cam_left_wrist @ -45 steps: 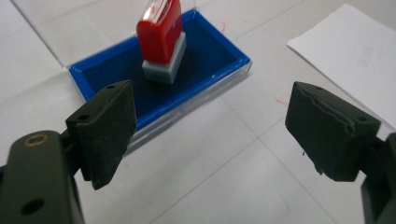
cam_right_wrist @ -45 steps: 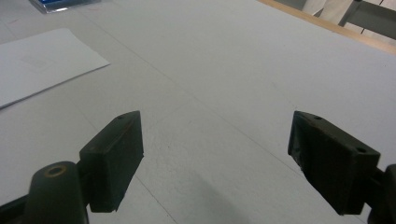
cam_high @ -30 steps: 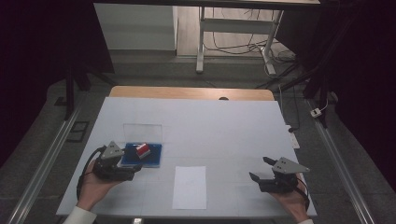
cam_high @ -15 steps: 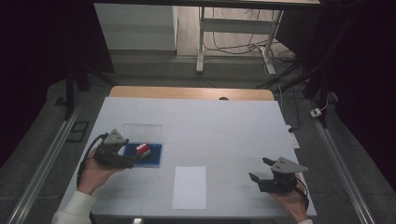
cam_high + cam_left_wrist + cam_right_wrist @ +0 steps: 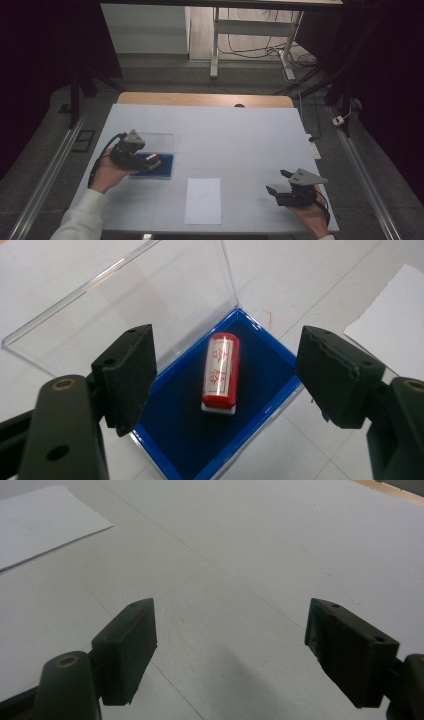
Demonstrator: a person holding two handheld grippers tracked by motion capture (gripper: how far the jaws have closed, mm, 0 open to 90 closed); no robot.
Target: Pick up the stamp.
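A red stamp with a clear sleeve and red characters lies in a blue-lined case, whose clear lid lies folded back flat on the table. My left gripper hovers over the case with the stamp between its jaws but clear of both pads. The jaws have just been closing a little and still stand wide. In the high view the left gripper sits at the case on the table's left. My right gripper rests open at the front right, with bare table between its jaws.
A white sheet of paper lies near the front edge between the two hands and shows at far left in the right gripper view. The white tabletop stretches back to a wooden strip.
The left hand has moved away from the front edge and slightly right, bringing its jaws over the blue case and around the stamp. The right hand has stayed put.
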